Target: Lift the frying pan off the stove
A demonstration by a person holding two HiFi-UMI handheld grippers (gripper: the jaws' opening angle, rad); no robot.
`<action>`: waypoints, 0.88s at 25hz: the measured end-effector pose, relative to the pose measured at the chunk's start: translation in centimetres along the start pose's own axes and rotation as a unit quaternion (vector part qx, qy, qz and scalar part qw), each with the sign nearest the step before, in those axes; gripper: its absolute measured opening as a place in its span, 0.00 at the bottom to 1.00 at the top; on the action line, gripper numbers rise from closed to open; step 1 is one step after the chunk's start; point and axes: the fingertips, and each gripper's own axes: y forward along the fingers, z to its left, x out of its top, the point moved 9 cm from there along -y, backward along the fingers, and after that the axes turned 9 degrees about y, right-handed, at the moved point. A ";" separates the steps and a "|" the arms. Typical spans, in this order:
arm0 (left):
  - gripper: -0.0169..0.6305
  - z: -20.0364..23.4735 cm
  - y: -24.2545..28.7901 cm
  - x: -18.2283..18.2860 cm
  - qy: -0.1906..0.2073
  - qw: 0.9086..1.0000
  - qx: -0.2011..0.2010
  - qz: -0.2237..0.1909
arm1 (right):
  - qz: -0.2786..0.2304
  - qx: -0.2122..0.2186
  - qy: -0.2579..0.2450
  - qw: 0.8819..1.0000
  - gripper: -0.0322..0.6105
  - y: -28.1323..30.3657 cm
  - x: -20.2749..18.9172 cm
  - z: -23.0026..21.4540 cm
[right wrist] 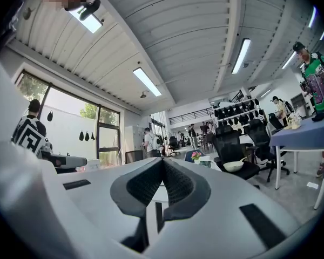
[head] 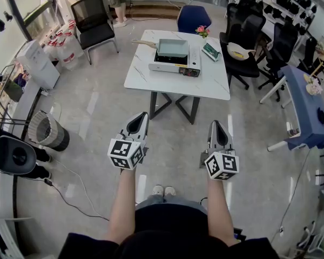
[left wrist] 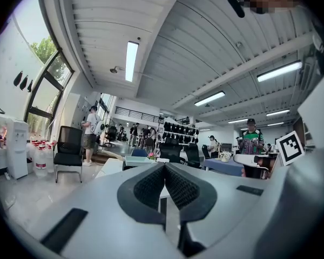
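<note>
A square green frying pan point(head: 173, 48) with a wooden handle point(head: 144, 43) pointing left sits on a white portable stove point(head: 174, 66), on the white table point(head: 151, 77) well ahead of me. In the left gripper view the pan point(left wrist: 139, 160) shows small and far, just left of the jaw tips. My left gripper point(head: 142, 118) and right gripper point(head: 216, 125) are held level over the floor, short of the table, side by side. Both are shut with nothing between the pads point(left wrist: 151, 185), and the right gripper point(right wrist: 162, 162) has its tips touching too.
On the table's right side stand a small flower pot point(head: 203, 31) and a green box point(head: 211, 51). A blue chair point(head: 193, 18) is behind the table, with black office chairs point(head: 243, 42) to its right. A mesh bin point(head: 47, 131) stands left, a blue-covered table point(head: 308, 107) right.
</note>
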 end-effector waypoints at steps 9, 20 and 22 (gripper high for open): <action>0.25 0.5 0.1 -0.3 -0.023 0.999 -0.025 -0.006 | 0.006 -0.001 -0.001 1.000 0.05 0.4 -0.3 0.3; 0.44 3.1 -0.5 -0.4 -0.018 1.000 -0.021 -0.012 | 0.003 -0.007 0.000 1.000 0.05 1.2 -1.0 1.4; 0.44 3.7 -0.6 -0.6 -0.017 1.000 -0.021 -0.013 | 0.001 -0.012 -0.007 1.000 0.05 1.2 -1.3 1.6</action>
